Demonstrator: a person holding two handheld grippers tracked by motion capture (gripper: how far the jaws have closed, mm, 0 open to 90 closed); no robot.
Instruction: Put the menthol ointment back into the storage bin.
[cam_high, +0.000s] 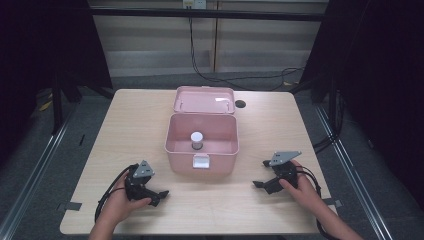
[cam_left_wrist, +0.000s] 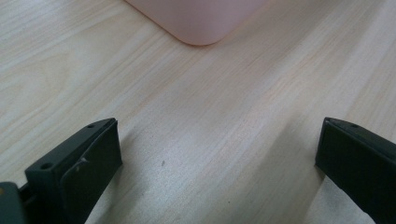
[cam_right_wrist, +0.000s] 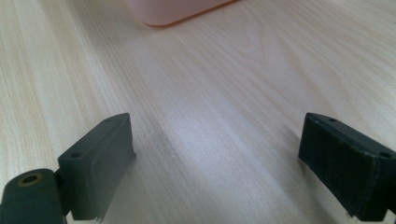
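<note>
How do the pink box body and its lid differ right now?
The pink box is deep and holds a white-capped bottle; the lid is shallow and holds nothing. The box bears a white latch in front; the lid lies flipped open behind it. Both are pink with rounded corners.

Matt pale wood-grain table (cam_high: 280, 130), smooth pink plastic box (cam_high: 201, 150)

Left gripper (cam_high: 159, 196) and right gripper (cam_high: 260, 184) are each held in one hand, low, jaws spread wide, holding nothing.
</note>
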